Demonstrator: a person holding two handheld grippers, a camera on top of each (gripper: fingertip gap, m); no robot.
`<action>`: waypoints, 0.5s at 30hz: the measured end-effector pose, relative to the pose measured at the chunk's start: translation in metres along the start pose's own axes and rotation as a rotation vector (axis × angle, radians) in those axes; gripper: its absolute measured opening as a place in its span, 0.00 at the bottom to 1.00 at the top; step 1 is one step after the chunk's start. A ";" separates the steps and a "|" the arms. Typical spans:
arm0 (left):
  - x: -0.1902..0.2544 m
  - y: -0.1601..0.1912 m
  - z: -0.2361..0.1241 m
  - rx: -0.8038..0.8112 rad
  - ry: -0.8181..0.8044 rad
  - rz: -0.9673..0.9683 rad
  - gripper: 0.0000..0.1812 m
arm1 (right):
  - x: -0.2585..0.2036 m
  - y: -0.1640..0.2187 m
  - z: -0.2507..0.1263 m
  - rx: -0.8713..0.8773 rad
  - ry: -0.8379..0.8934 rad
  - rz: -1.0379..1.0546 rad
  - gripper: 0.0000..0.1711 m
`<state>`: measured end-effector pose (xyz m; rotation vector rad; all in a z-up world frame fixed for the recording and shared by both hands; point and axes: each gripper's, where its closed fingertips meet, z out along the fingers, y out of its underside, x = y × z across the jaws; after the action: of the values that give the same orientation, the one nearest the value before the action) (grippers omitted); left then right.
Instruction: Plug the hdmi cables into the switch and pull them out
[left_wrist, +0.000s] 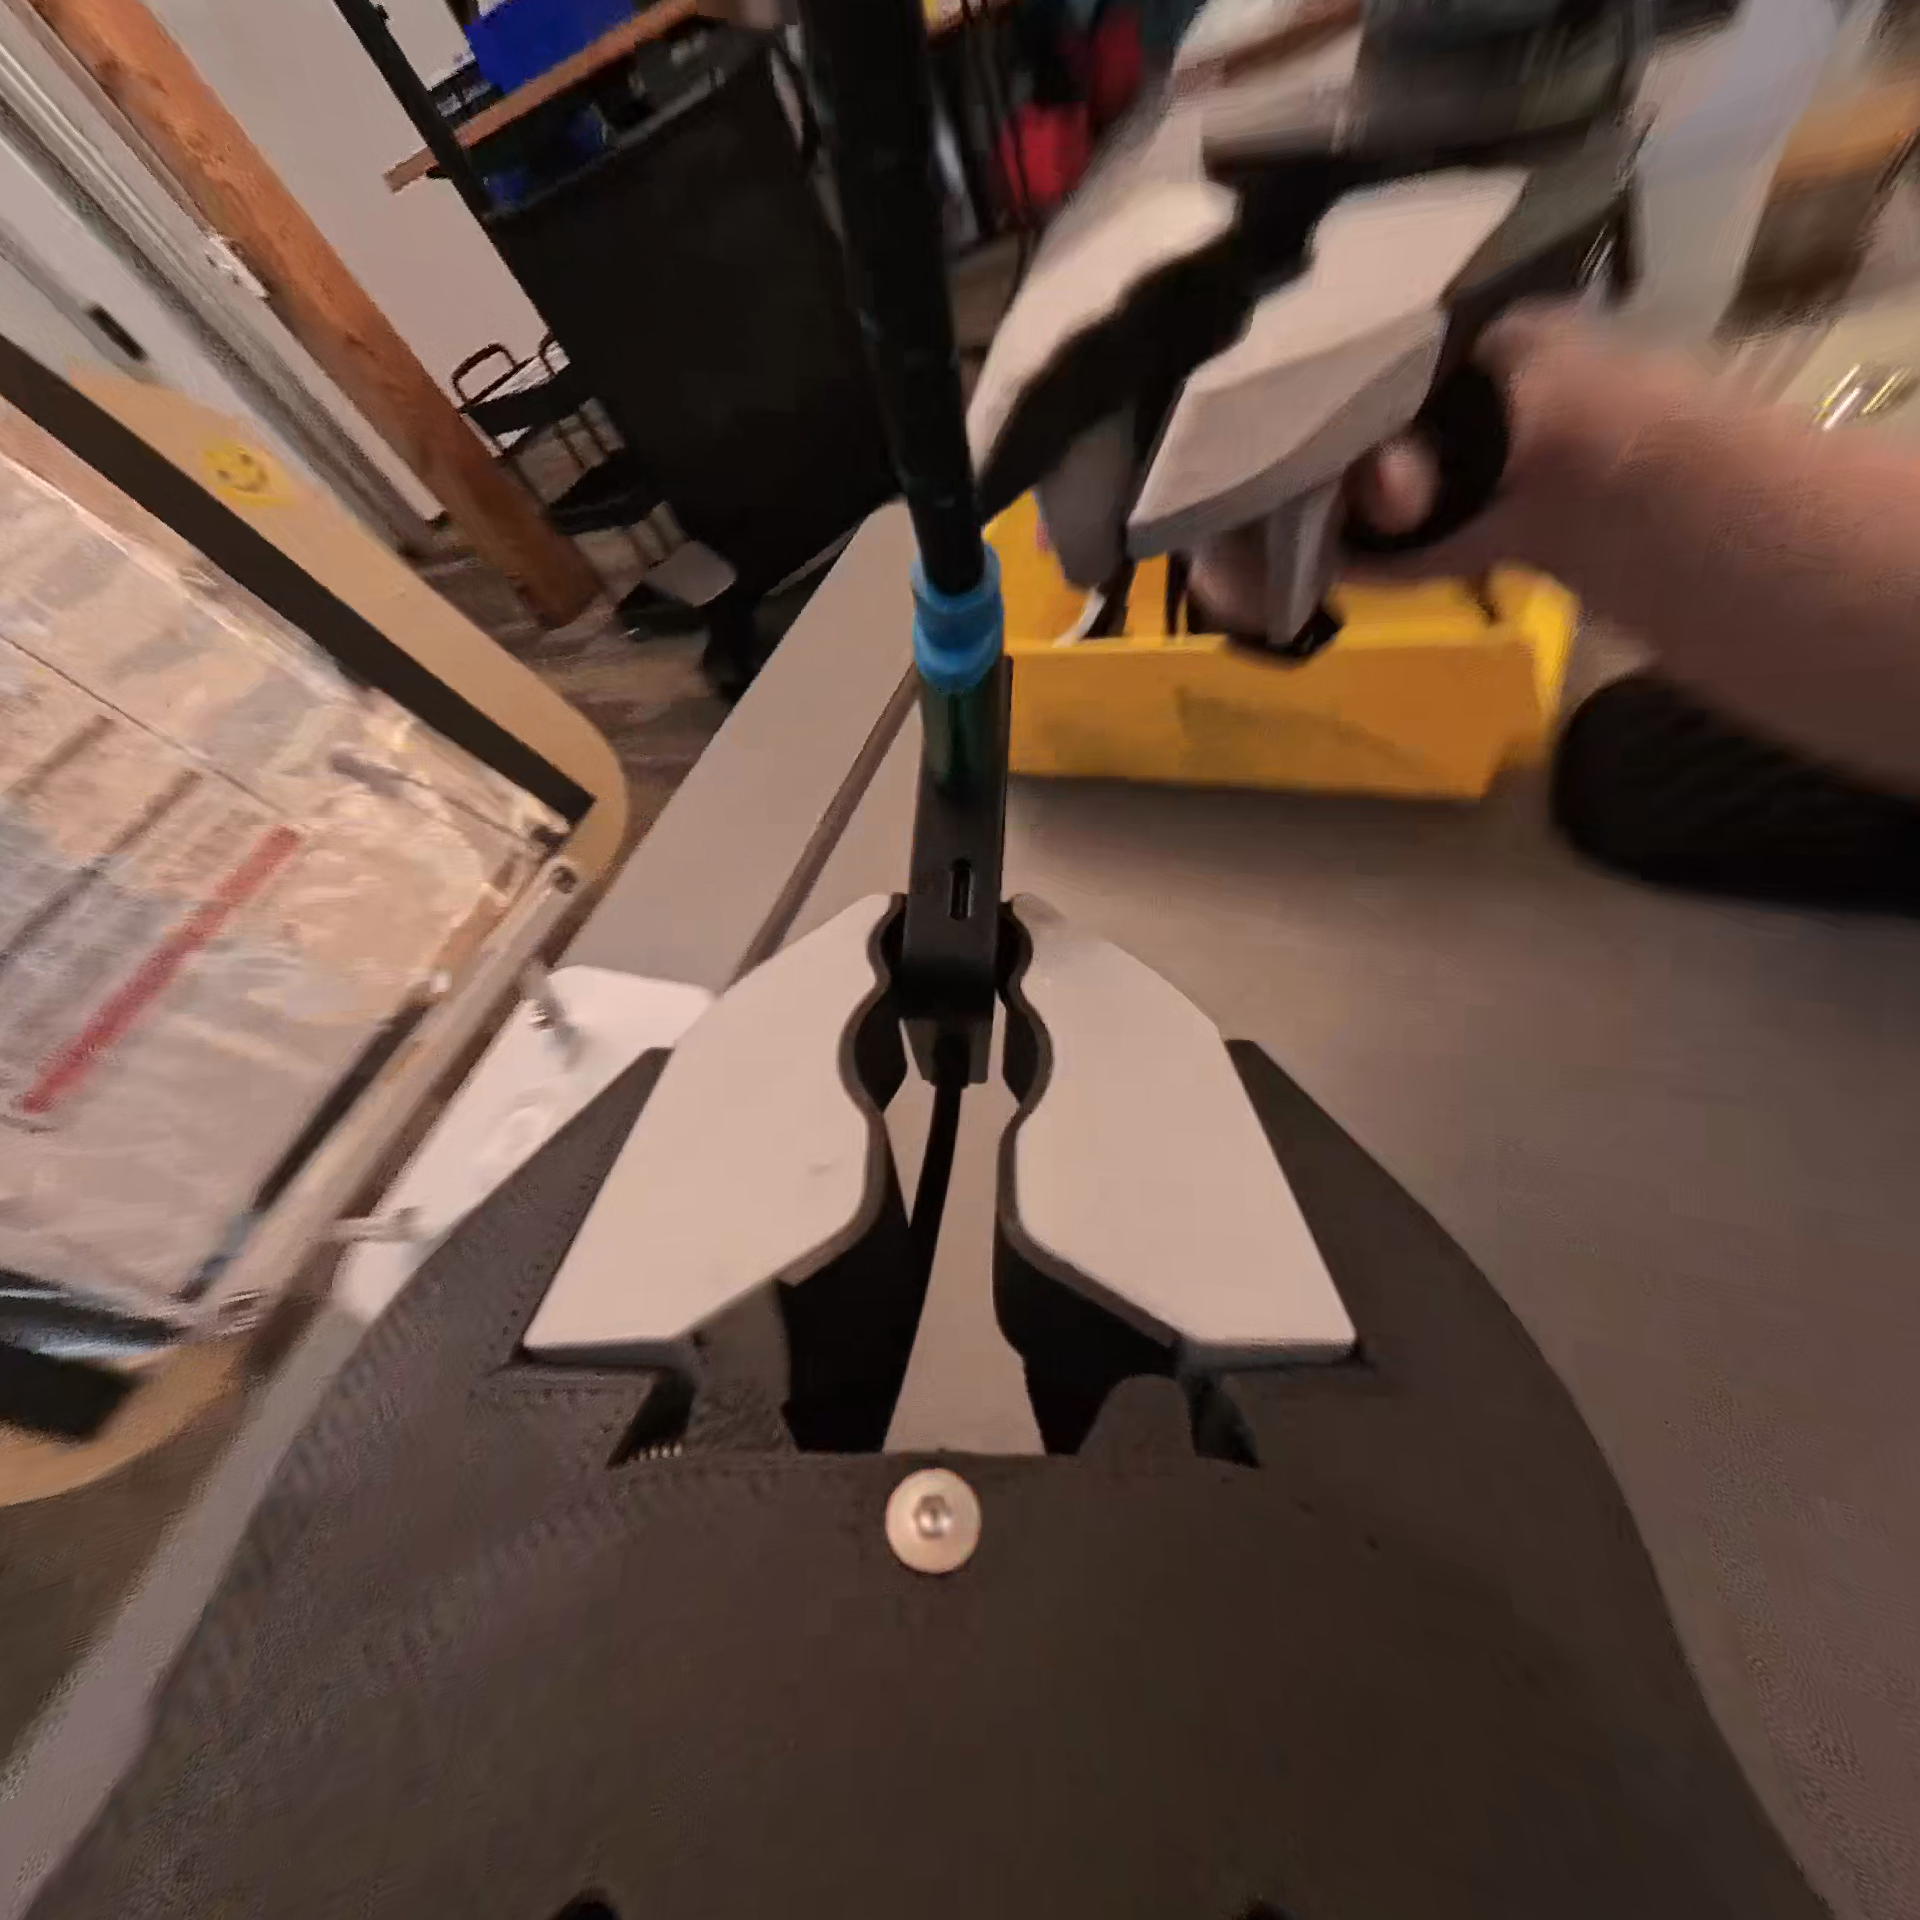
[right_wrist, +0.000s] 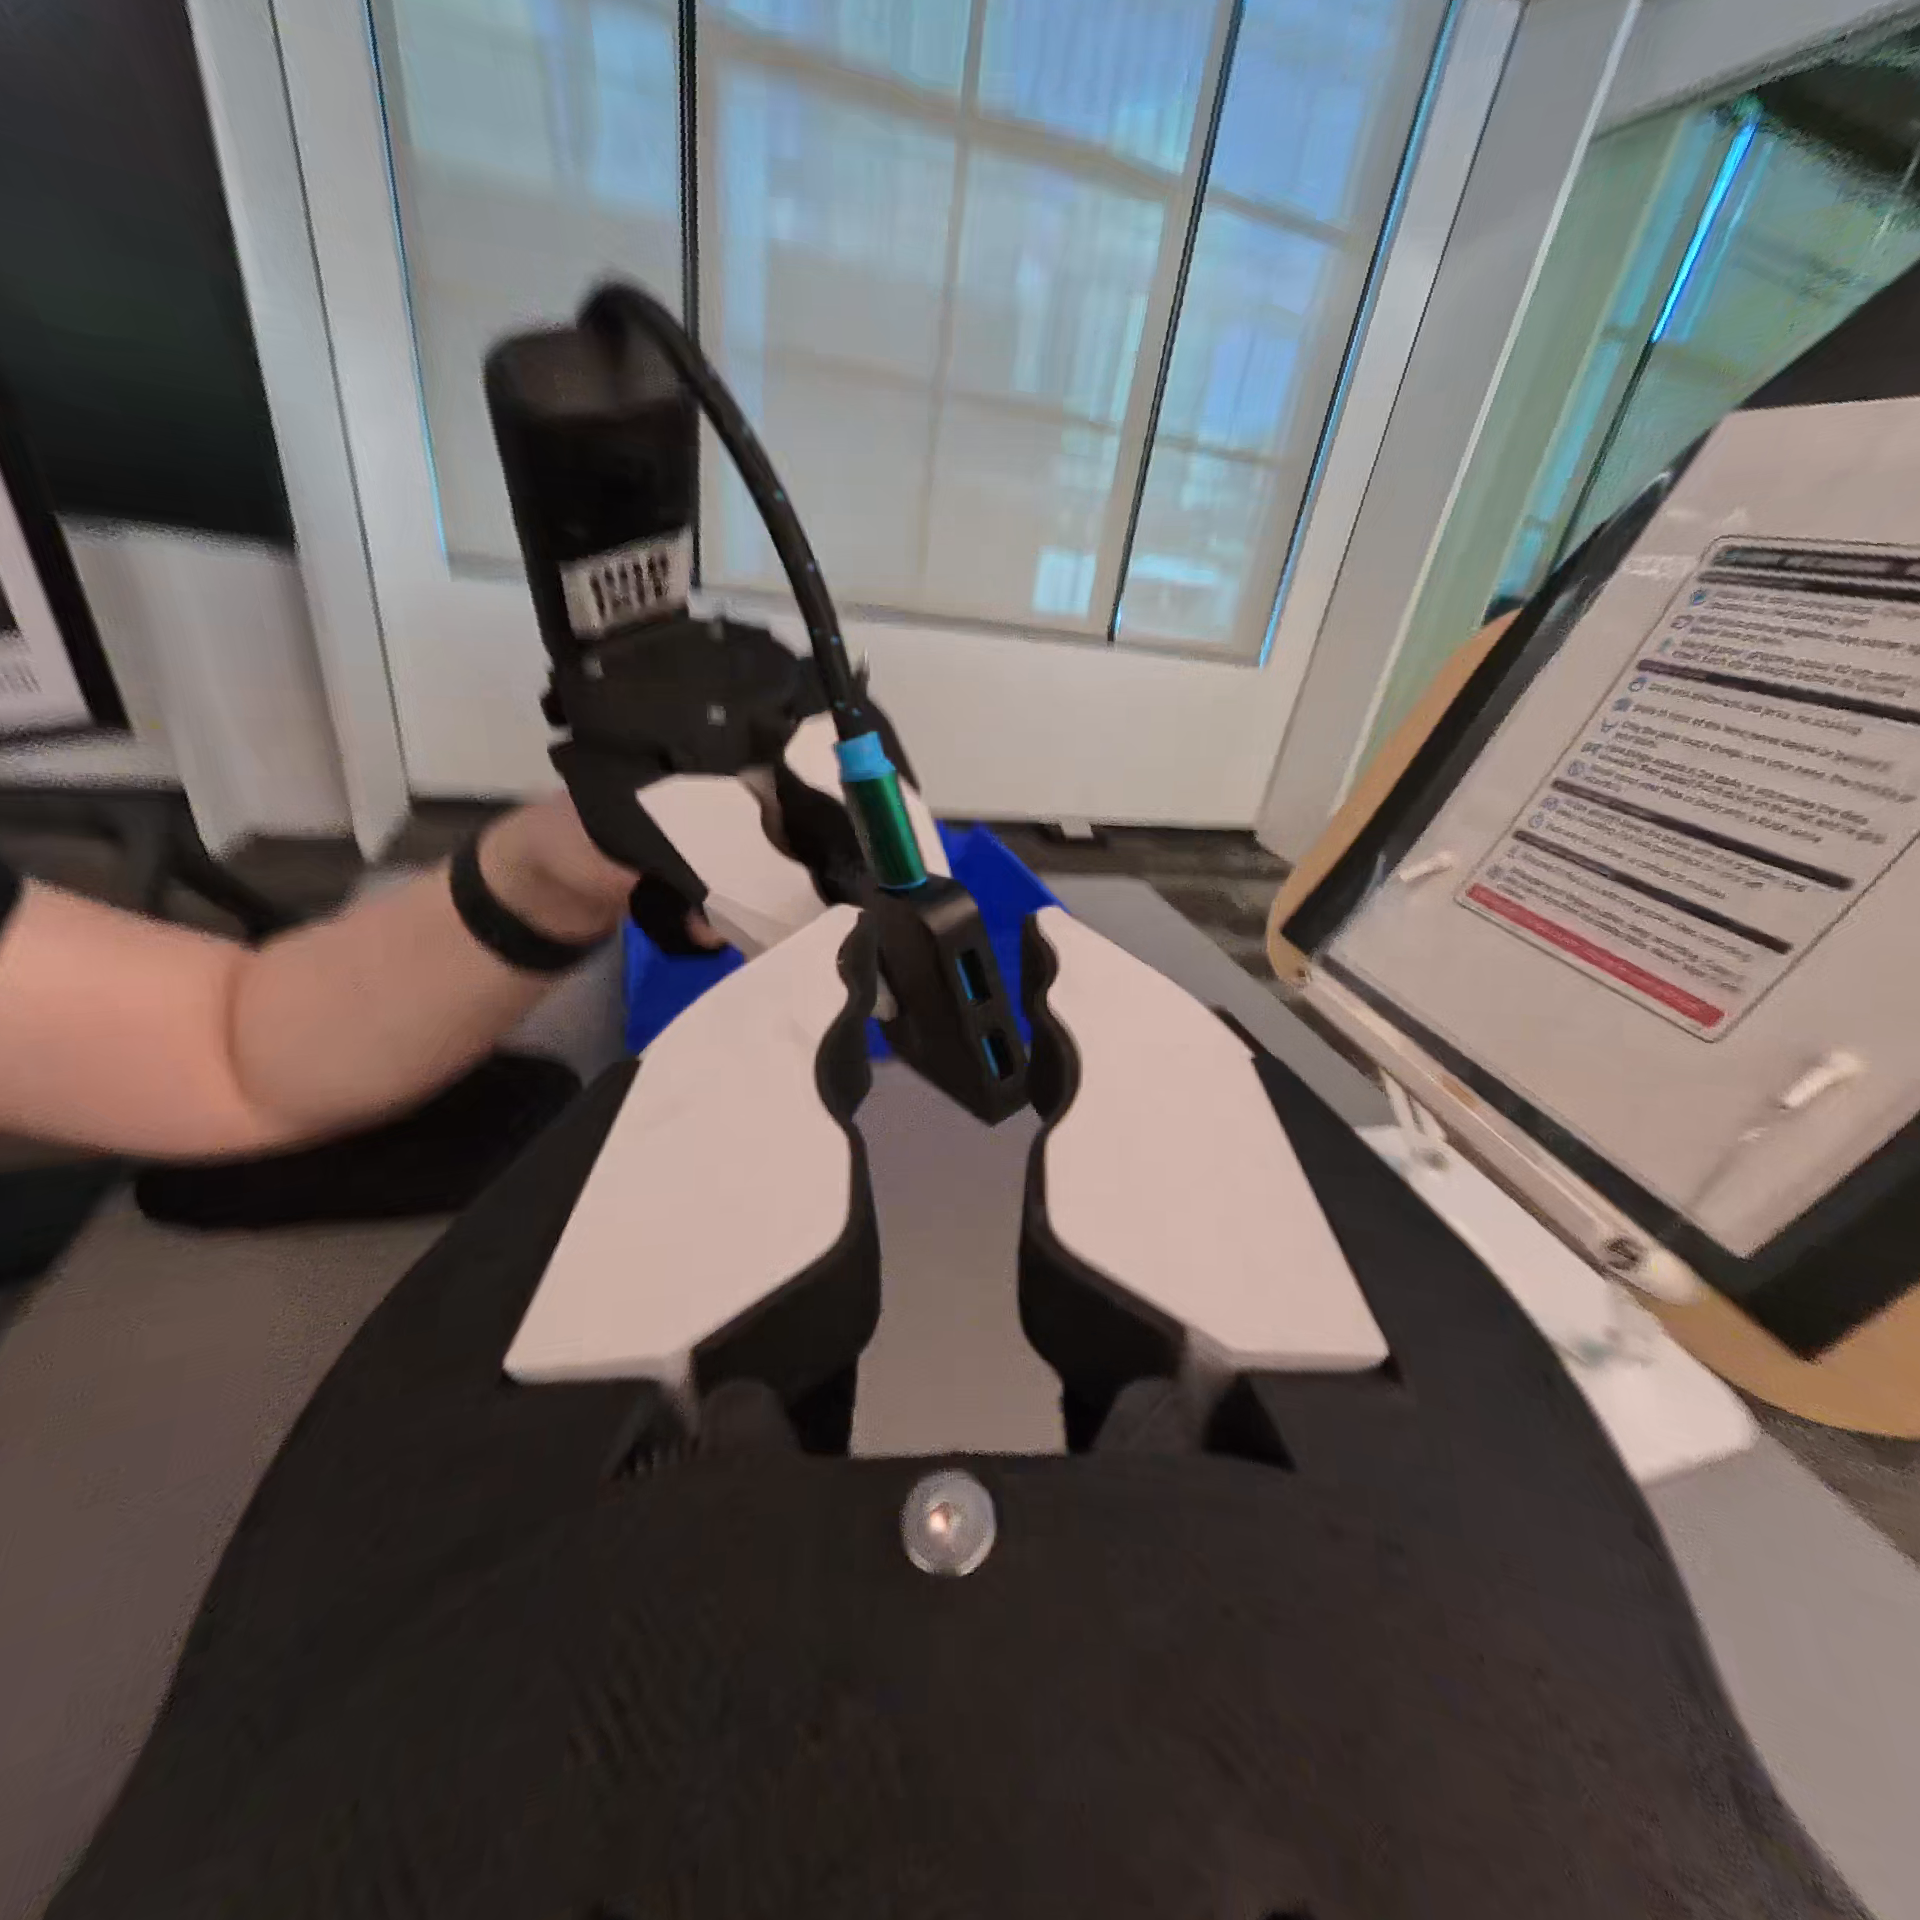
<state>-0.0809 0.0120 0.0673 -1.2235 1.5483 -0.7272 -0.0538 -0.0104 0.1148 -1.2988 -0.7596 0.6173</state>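
Grey pads of left gripper (left_wrist: 948, 935) clenched on the lower end of the black switch (left_wrist: 951, 883), held upright above the tabletop (left_wrist: 1351, 1143). Grip only at the very fingertips, so likely to twist or slide under a hard pull. Thin black lead (left_wrist: 930, 1195) trailing from the switch back between the pads; easy to snag.

Just beyond, green plug (left_wrist: 961, 727) seated in the top of the switch, blue collar (left_wrist: 956, 623) above it, braided hdmi cable (left_wrist: 904, 312) rising out of the picture.

Further off, right gripper (left_wrist: 1091, 540) blurred beside the cable, released, grasping nothing. From its own camera, fingers spread with the switch (right_wrist: 951, 997) seen between the tips (right_wrist: 940, 935), though apparently apart from them.

Judged risks:
- Closing on the braided cable rather than the green plug: strain on the collar, plug left seated.
- Pulling off-axis: plug jammed or port levered, switch wrenched out of the narrow left hold.
- Closing low: pinching the switch body or knocking the left pads.
- Blur suggesting speed; a poor aim likely.

Far back, yellow bin (left_wrist: 1299, 707) on the tabletop, well apart from the work.
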 end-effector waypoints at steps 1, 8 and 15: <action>0.000 0.005 0.001 -0.047 -0.033 0.070 0.08 | -0.004 0.005 0.000 -0.080 0.003 -0.056 0.17; 0.013 0.023 0.013 -0.254 -0.129 0.395 0.08 | -0.023 0.056 0.009 -0.532 0.052 -0.430 0.30; 0.030 0.031 0.016 -0.335 -0.092 0.540 0.08 | -0.028 0.081 0.016 -0.656 0.017 -0.563 0.15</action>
<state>-0.0762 -0.0049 0.0245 -0.9815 1.8588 -0.0604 -0.0823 -0.0077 0.0322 -1.5721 -1.3157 -0.1194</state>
